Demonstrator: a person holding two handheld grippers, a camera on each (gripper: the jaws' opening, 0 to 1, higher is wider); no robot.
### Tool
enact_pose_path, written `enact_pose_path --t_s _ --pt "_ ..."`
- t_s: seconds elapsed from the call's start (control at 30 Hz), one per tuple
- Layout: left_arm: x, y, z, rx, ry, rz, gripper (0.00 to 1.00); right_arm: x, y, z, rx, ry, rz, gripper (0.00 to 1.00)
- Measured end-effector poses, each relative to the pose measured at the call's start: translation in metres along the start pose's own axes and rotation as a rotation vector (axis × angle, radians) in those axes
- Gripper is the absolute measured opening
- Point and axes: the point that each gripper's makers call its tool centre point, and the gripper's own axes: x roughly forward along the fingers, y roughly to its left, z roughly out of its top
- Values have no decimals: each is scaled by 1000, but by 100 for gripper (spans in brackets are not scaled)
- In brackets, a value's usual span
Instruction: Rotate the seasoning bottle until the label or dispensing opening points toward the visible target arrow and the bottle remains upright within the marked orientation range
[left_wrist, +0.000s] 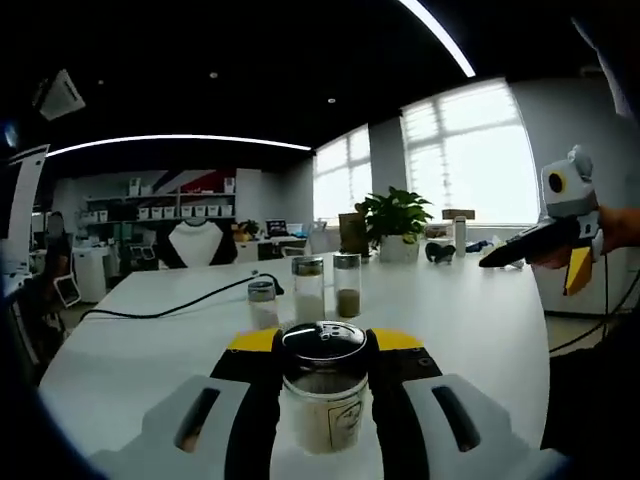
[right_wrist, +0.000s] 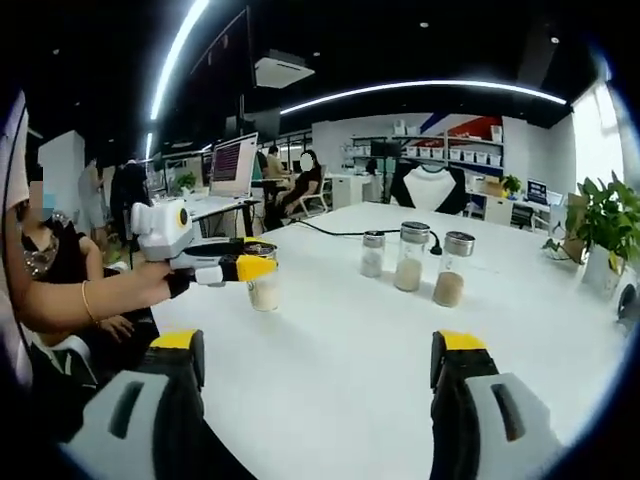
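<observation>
In the left gripper view, the left tool (left_wrist: 325, 375) pinches the seasoning bottle (left_wrist: 323, 385) at lower centre, upright on the white table (left_wrist: 150, 340), its shiny perforated cap up. Three glass shakers (left_wrist: 308, 290) stand just beyond it, a potted plant (left_wrist: 396, 222) farther back. In the right gripper view, the right tool (right_wrist: 320, 385) stands spread over bare table at the bottom, with the bottle at centre left, held by the other tool.
</observation>
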Motion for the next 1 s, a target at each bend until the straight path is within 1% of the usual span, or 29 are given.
enact_pose_path --t_s 0.17,0.23,0.3,0.37,0.5,0.67,0.73,0.9,1.0 --pt "5 10 -14 -38 9 6 35 -1 -2 -5 15 12 -1 95" --pt "5 10 -17 -36 7 1 35 -1 -2 -6 25 14 -2 95" --pt "7 10 -17 -51 4 -5 35 -2 -4 -9 28 24 -12 94" --pt "9 9 -17 -42 1 -20 35 -3 -5 -12 36 27 -18 94" --pt "12 10 -21 -23 13 -28 35 -4 -6 -14 45 32 -24 93" --pt "11 9 -31 3 36 -57 35 -4 -9 -15 54 27 -32 93" --pt "9 7 -28 -4 10 -64 35 -4 -8 -16 46 34 -21 93" --pt "9 7 -28 -6 -4 -60 35 -3 -5 -19 9 53 -11 93" --pt "8 9 -28 -21 -2 -61 35 -2 -4 -18 8 49 -7 93"
